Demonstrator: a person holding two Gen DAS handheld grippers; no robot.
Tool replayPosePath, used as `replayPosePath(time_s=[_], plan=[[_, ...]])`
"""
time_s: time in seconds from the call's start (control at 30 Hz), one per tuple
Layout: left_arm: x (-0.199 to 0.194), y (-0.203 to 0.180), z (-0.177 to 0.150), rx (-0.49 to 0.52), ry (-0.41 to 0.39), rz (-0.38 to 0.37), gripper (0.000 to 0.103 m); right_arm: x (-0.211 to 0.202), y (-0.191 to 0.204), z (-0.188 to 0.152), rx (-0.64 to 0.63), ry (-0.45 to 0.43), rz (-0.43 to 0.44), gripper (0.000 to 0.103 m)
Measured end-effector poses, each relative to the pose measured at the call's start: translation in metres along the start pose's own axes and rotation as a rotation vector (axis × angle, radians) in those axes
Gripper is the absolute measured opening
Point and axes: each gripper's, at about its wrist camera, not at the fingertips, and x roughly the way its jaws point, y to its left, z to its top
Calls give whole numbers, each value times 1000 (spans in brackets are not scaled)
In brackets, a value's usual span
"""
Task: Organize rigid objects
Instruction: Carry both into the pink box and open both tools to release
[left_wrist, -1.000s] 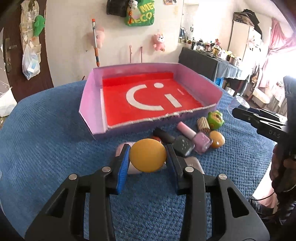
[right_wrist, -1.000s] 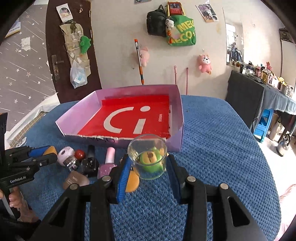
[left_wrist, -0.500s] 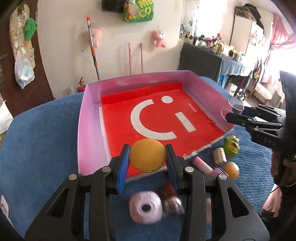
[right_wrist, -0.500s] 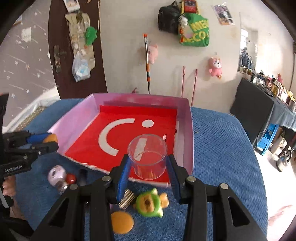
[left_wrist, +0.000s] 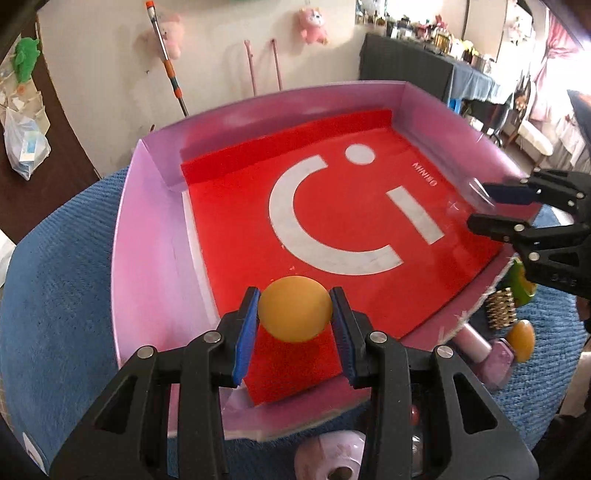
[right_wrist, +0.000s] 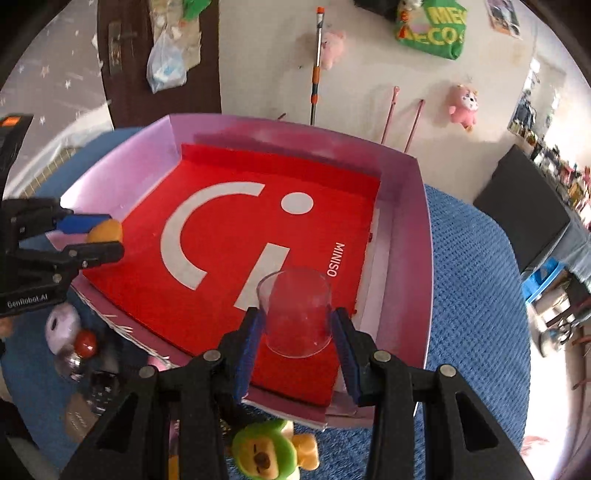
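My left gripper (left_wrist: 294, 314) is shut on an orange ball (left_wrist: 294, 308) and holds it over the near left part of a pink tray (left_wrist: 147, 229) with a red floor. My right gripper (right_wrist: 298, 326) is shut on a clear plastic cup (right_wrist: 297, 314), held above the tray's (right_wrist: 406, 236) near right corner. Each gripper shows in the other's view: the right gripper (left_wrist: 491, 208) at the tray's right wall, the left gripper (right_wrist: 99, 236) with the ball (right_wrist: 105, 230) at the tray's left side. The tray floor holds no objects.
On the blue cloth in front of the tray lie a green bear toy (right_wrist: 264, 456), a second orange ball (left_wrist: 521, 339), pink nail-polish bottles (left_wrist: 484, 350), a gold ribbed piece (left_wrist: 500, 308), a pale round toy (right_wrist: 61, 325) and a red bead (right_wrist: 85, 341). A dark table (right_wrist: 524, 210) stands at the right.
Both grippers moved forward from above the loose items to over the tray, carrying the ball and the cup. The loose items now lie behind and below the fingers.
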Motion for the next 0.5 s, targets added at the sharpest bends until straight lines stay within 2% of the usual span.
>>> replayPosePath(time_s=[0.5], plan=[[11,2,-1,26,42,8,36,15,5,8,-97,57,-56,42]])
